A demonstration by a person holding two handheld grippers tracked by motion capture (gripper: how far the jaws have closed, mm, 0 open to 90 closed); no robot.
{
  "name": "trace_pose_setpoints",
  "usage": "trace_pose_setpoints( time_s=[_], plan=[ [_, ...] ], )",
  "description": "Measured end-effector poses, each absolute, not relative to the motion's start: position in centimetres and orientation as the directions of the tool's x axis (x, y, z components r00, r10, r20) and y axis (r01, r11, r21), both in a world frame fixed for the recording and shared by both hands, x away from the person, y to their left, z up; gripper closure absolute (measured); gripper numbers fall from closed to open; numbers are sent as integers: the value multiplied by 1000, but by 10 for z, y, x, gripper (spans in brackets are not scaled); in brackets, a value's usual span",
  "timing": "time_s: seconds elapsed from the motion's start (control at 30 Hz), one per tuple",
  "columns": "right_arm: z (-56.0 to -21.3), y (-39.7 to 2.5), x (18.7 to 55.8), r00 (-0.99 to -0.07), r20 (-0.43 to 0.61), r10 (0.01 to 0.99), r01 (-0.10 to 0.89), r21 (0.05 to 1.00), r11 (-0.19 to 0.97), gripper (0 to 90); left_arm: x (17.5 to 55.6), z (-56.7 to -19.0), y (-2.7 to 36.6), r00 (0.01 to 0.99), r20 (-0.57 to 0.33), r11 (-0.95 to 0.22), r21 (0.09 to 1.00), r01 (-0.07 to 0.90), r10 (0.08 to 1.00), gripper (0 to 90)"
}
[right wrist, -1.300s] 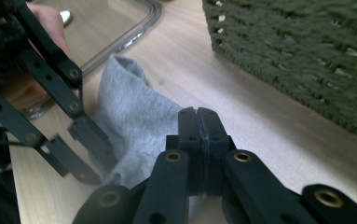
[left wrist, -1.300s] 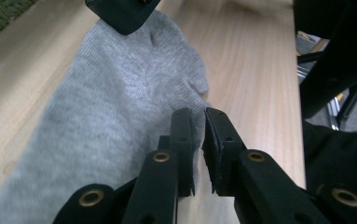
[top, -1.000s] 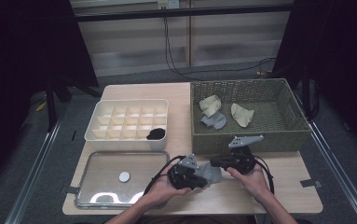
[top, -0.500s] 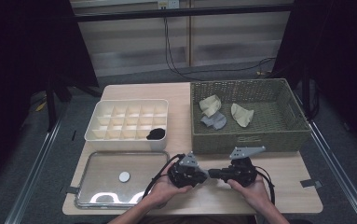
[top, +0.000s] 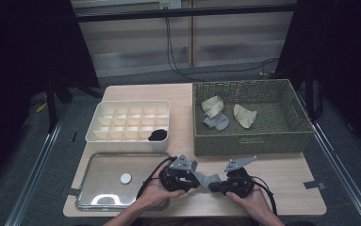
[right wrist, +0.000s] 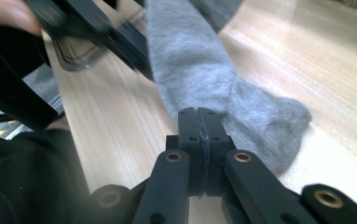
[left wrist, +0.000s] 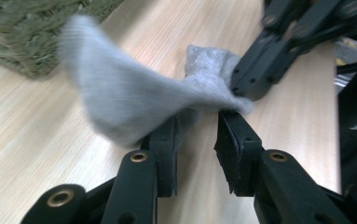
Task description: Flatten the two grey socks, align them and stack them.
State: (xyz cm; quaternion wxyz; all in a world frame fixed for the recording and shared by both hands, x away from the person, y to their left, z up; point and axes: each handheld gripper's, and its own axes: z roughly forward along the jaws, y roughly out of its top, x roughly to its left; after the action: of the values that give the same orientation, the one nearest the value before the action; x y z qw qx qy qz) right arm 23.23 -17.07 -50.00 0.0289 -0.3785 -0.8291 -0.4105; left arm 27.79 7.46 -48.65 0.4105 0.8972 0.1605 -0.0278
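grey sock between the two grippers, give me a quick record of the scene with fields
held item: grey sock, stretched between both grippers above the table
right gripper: fingers shut on one end of the sock
left gripper: fingers apart, sock draped over them
basket: wicker, far right, holds two beige socks and another grey sock
divided box: white, far left, dark item in its near right compartment
tray: near left, clear lid with a white knob
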Motion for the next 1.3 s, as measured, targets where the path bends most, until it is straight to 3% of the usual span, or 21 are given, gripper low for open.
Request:
trace_pose_setpoints(
  time_s=[0.3,0.6,0.77,1.0,1.3],
  plan=[
    [-502,-170,236,-714,338,613,646,656,391,899,270,-464,101,948,-193,-528,793,302,253,680],
    [-504,-167,239,-724,356,590,644,656,394,898,279,-454,84,954,-196,-498,819,286,225,707],
    [-504,-164,236,-737,366,568,638,654,407,898,280,-462,80,953,-187,-540,790,290,239,696],
    [-503,-161,231,-751,365,551,630,646,431,896,291,-491,94,919,-160,-623,693,364,359,712],
    [-500,-164,232,-757,315,573,611,654,446,893,289,-494,94,917,-203,-634,670,385,342,714]
  ],
)
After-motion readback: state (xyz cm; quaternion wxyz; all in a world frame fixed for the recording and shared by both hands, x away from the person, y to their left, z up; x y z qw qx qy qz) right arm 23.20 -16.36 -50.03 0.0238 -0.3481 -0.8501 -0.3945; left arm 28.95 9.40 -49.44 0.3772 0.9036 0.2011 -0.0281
